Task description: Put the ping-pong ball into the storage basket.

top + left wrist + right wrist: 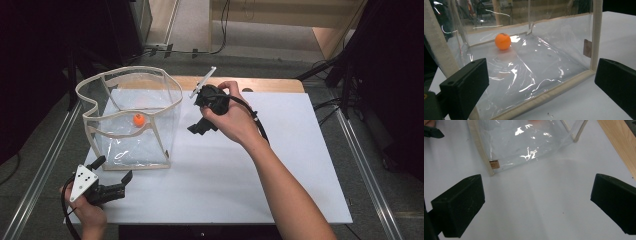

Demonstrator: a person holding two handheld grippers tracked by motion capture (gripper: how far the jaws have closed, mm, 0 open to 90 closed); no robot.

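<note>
- White table carries everything in front of me.
- Clear plastic bag with cream trim stands open on the table's left part.
- My right claw hovers just right of the bag, jaws spread, holding nothing.
- My left claw sits near the bag's front corner, jaws wide apart, empty.
- Orange ball rests inside the bag on its floor.

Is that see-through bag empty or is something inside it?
Not empty: an orange ball rests on the floor of the clear bag, near its far wall.
</note>
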